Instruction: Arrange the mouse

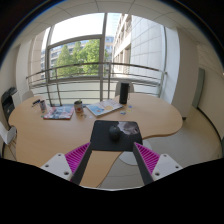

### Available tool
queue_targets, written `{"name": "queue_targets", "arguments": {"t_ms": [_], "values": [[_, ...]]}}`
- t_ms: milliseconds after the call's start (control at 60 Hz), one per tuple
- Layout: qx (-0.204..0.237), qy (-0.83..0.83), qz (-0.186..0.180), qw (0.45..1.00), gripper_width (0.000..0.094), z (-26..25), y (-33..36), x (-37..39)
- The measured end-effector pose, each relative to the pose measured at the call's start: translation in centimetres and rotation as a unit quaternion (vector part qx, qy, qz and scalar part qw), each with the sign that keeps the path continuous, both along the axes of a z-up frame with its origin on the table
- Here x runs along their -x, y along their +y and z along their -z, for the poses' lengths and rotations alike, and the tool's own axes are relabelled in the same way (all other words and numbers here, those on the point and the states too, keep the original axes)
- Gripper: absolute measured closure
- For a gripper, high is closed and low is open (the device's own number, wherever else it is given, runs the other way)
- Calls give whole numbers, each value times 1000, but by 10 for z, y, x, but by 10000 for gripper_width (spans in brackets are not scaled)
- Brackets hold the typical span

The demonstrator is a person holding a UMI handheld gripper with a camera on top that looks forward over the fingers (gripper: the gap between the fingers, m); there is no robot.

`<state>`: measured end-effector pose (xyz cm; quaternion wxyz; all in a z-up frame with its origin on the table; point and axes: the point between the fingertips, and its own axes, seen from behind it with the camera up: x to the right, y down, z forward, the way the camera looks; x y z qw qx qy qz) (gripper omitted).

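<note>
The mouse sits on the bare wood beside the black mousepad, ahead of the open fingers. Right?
Not quite. In the gripper view the mouse sits on the black mousepad, not on bare wood. It is ahead of the gripper, whose fingers are open.

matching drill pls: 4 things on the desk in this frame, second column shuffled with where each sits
Things:
1. mouse
2. mouse pad
3. potted plant
4. dark upright object

Places:
A. far edge of the wooden table, by the window
B. just ahead of the open gripper, under the mouse
C. on the dark pad
D. mid-table, beside the papers

Pairs: 1-C, 2-B, 3-D, 4-A
</note>
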<state>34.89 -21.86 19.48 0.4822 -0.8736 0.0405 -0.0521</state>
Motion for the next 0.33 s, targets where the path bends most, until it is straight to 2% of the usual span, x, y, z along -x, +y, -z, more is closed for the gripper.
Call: {"name": "queue_targets", "arguments": {"t_ms": [333], "values": [[-8,-8,1,1000,91,-10,-26,3]]}}
